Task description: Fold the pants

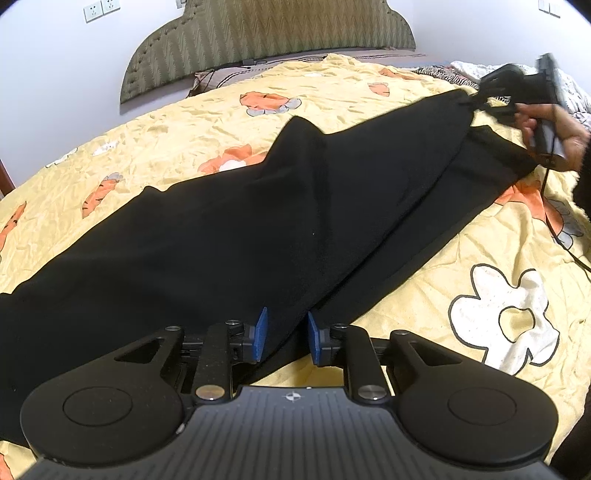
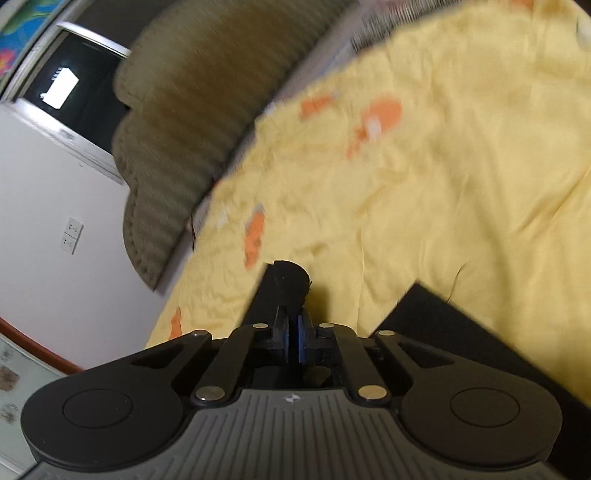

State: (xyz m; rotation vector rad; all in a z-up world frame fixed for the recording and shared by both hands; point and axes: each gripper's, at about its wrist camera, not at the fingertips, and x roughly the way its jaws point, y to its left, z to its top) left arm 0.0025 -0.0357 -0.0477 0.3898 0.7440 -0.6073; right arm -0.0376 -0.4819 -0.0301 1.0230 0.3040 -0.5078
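- The left gripper [image 1: 284, 338] sat nearest, at 6 o'clock in its own view, its blue pads [image 1: 261, 334] standing a little apart, with black cloth between them; whether the pads pressed on it I could not tell.
- The black pants [image 1: 229, 229] lay stretched flat on the bed, running from 7 o'clock beside that gripper up to 2 o'clock, one leg lying along the other.
- A yellow bedspread [image 1: 177, 125] with orange carrots and a white flower [image 1: 506, 321] at 4 o'clock covered the bed under the pants.
- At the far end of the pants, at 2 o'clock, a hand [image 1: 554, 133] held the right gripper [image 1: 480, 101] at the upper corner of the cloth.
- In the right wrist view, the right gripper [image 2: 294, 332] had its jaws closed on a bunched fold of the black pants [image 2: 286, 288], which rose just beyond the pads at 12 o'clock from them.
- A second flat edge of the pants [image 2: 443, 325] lay at 4 o'clock in that blurred view.
- Farthest off stood the olive padded headboard [image 1: 273, 33] at 12 o'clock, against a white wall with sockets [image 1: 99, 10] at 11 o'clock.
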